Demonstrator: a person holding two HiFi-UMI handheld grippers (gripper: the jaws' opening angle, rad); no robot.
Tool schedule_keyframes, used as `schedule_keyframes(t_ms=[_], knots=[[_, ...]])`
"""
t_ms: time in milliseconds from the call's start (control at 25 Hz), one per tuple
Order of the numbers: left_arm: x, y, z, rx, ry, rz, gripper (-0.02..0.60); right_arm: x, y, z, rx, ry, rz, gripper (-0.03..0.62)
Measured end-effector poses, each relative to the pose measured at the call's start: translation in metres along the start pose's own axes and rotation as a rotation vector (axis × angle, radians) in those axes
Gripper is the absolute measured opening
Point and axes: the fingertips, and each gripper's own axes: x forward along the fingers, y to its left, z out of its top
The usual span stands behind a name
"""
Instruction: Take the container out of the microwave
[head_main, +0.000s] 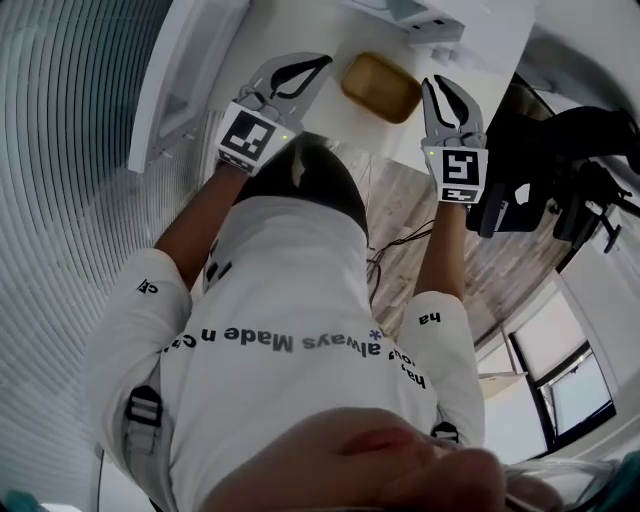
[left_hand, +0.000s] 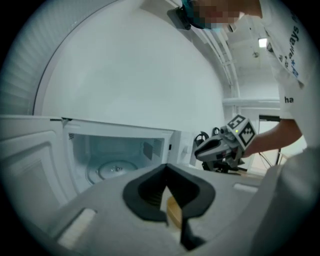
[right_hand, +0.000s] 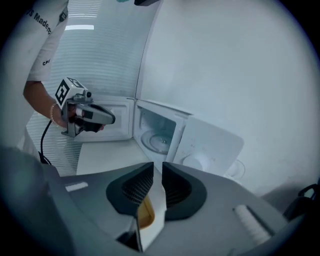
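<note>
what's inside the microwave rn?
Only the glass turntable shows; the microwave's near floor is covered by the left gripper's body. The tan container sits outside, on the counter.

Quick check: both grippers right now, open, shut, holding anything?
Left gripper: shut, tips together, nothing held.
Right gripper: slightly open, empty; the container lies below it.

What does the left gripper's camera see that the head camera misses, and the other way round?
Only the left gripper view: inside the open microwave, its glass turntable bare. Only the head view: the whole tan container lying on the white counter, between the left gripper and the other one. Both: the right gripper.
</note>
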Motion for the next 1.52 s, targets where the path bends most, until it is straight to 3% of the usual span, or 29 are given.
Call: schedule_keyframes(t_ms=[240, 760, 1080, 1520], knots=[[-0.03, -0.016, 0.074, 0.018, -0.06, 0.009, 0.003, -0.06, 0.007, 0.078, 0.071, -0.137, -0.057, 0.051], [-0.073, -0.065, 0.176, 0.013, -0.15, -0.05, 0.003, -0.15, 0.037, 0.177, 0.248, -0.337, -0.117, 0.051], [-0.104, -0.087, 0.22, 0.014, -0.219, -0.063, 0.003, -0.195, 0.062, 0.229, 0.274, -0.436, -0.126, 0.046], [-0.136, -0.112, 0.256, 0.009, -0.259, -0.068, 0.003, -0.239, 0.095, 0.264, 0.247, -0.476, -0.109, 0.046]])
